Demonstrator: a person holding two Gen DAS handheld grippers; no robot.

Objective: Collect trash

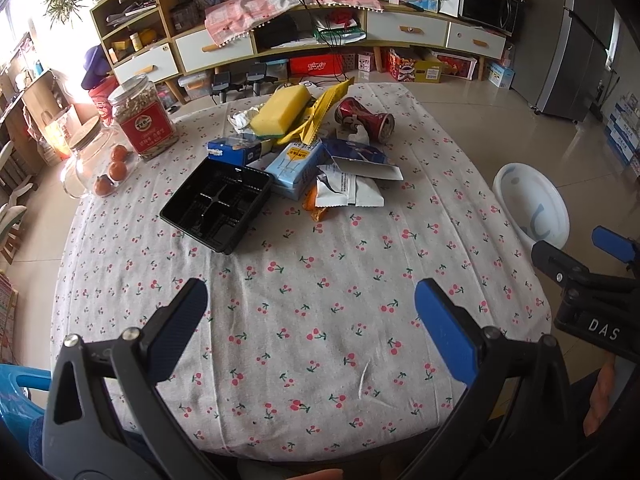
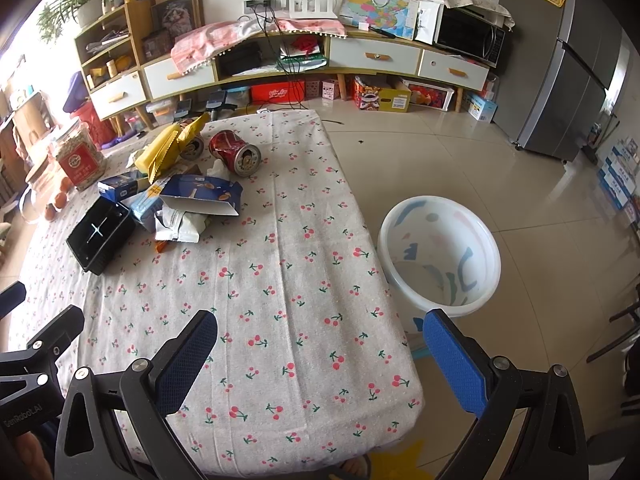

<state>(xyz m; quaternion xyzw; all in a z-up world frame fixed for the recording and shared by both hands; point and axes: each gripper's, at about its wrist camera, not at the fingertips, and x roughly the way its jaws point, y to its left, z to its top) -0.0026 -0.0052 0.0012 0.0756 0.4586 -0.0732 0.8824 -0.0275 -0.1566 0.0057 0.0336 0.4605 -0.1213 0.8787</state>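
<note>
A heap of trash lies on the far half of the cherry-print table [image 1: 304,312]: a black plastic tray [image 1: 216,204], a crushed red can [image 1: 366,120], a yellow sponge [image 1: 280,110], yellow wrappers [image 1: 320,110], blue cartons [image 1: 294,166] and a white foil packet [image 1: 348,192]. The heap also shows in the right wrist view, with the can [image 2: 236,152] and tray [image 2: 100,236]. A white basin [image 2: 440,252] stands on the floor right of the table. My left gripper [image 1: 310,312] is open and empty over the near table. My right gripper [image 2: 320,344] is open and empty over the table's near right corner.
A glass jar with orange fruits [image 1: 96,164] and a red-labelled jar [image 1: 142,118] stand at the table's left. A long cabinet [image 1: 280,40] lines the back wall. A fridge [image 1: 576,40] stands at the right. A blue chair [image 1: 20,396] is at the near left.
</note>
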